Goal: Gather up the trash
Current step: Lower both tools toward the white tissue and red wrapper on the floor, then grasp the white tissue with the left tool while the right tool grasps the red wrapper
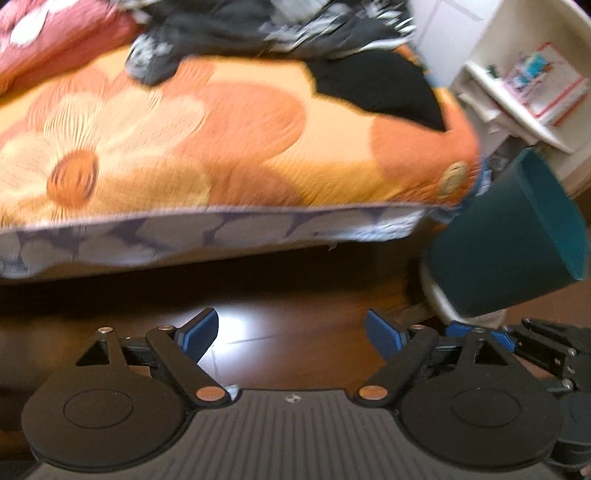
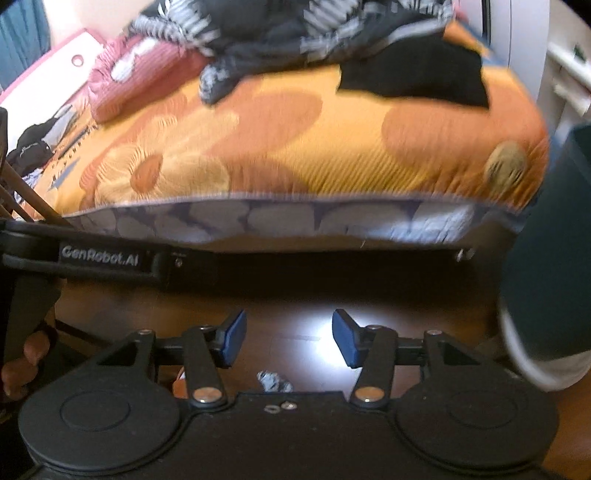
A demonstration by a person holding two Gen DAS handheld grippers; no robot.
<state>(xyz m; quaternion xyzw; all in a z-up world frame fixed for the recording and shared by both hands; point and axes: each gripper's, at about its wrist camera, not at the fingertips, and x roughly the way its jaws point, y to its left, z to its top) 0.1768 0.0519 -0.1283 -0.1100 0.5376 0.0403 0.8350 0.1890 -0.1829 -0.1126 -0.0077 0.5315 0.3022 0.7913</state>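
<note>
My left gripper (image 1: 291,334) is open and empty above the dark wooden floor, facing the bed. My right gripper (image 2: 290,341) is open and empty, also low over the floor. A small crumpled grey-white scrap (image 2: 274,382) lies on the floor just below and behind the right fingertips. A teal trash bin (image 1: 506,236) with a white liner stands at the bed's right corner; it also shows at the right edge of the right wrist view (image 2: 554,258). The right gripper's body (image 1: 546,350) shows at the lower right of the left wrist view.
A bed with an orange flowered cover (image 1: 229,140) fills the view ahead, with dark clothes (image 1: 280,33) and a pink pillow (image 1: 59,33) on it. A white shelf unit (image 1: 524,96) stands beyond the bin. The left gripper's handle (image 2: 99,258) crosses the right view's left side.
</note>
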